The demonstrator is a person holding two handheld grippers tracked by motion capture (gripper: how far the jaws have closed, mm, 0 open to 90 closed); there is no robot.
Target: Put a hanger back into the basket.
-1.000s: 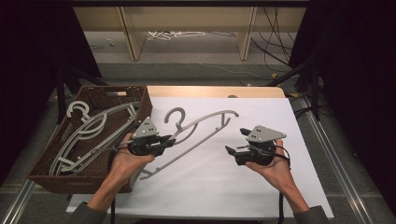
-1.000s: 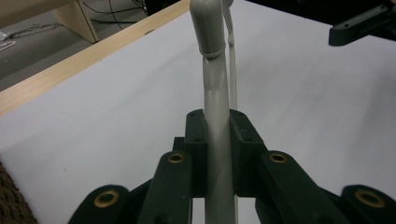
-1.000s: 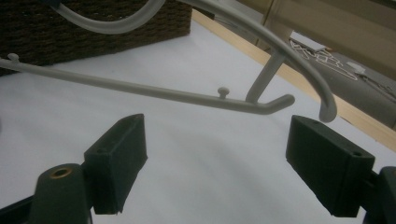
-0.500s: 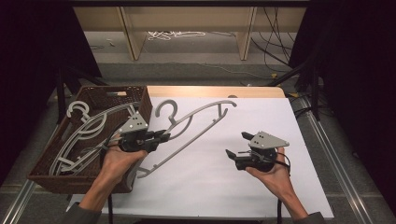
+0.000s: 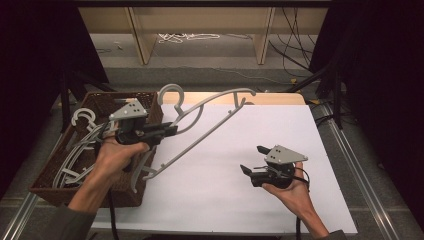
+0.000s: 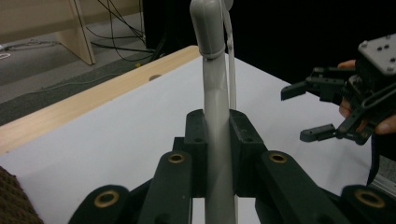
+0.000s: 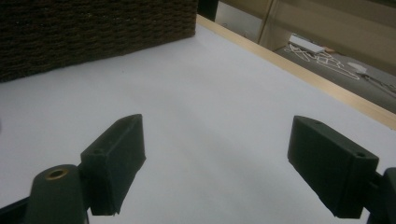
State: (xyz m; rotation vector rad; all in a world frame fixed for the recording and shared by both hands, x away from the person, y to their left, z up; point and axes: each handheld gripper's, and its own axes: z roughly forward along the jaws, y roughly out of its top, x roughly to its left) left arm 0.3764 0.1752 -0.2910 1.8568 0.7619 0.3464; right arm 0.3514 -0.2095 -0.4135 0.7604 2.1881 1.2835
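A grey plastic hanger (image 5: 210, 122) is held up over the left part of the white table, its hook pointing up and back. My left gripper (image 5: 170, 131) is shut on it just below the hook; in the left gripper view the hanger's stem (image 6: 217, 140) runs between the two pads. The hanger's lower end hangs by the front right corner of the brown wicker basket (image 5: 45, 186). My right gripper (image 5: 254, 160) is open over the right side of the table with nothing between its fingers (image 7: 119, 158).
Several more grey hangers (image 5: 80, 145) lie in the basket. The white table sheet (image 5: 240, 200) spreads out between the grippers. A wooden strip (image 5: 280, 98) borders the table's far edge. In the right gripper view the basket's woven wall (image 7: 93, 28) stands ahead on the left.
My left gripper has lifted the hanger off the table and carried it left toward the basket, tilting it steeper. My right gripper has drawn back toward the front right.
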